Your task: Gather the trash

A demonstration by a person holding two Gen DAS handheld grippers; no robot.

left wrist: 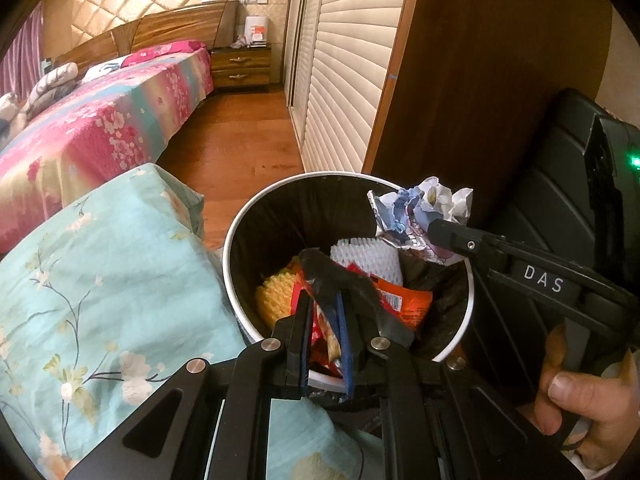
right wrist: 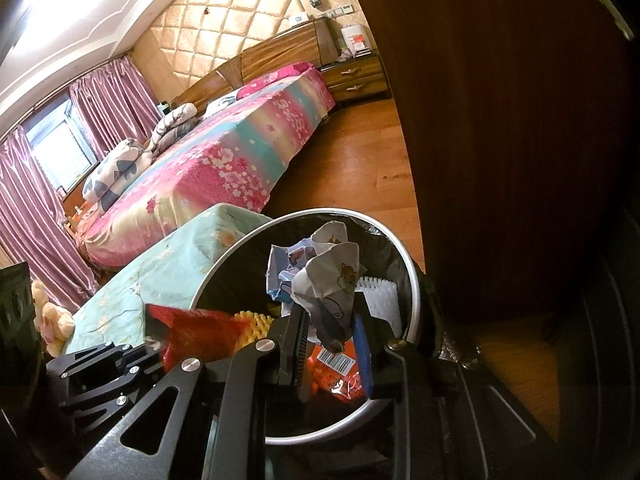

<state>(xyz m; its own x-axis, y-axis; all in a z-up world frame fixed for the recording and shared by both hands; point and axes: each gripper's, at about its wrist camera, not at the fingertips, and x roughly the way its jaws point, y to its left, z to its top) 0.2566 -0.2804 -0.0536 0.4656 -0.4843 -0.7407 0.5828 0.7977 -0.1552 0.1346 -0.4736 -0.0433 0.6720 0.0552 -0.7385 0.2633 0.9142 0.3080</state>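
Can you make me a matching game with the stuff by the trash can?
Things:
1. crumpled paper
2. red snack wrapper
3. white foam net
4. trash can

Places or states:
A. lying inside the can
B. pinched in the right tongs
C. pinched in the left tongs
D. standing on the floor, lined with a black bag

Pairs: 1-B, 2-C, 3-A, 4-D

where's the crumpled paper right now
The crumpled paper is clamped in the right gripper, held over the trash bin, above the white foam net.
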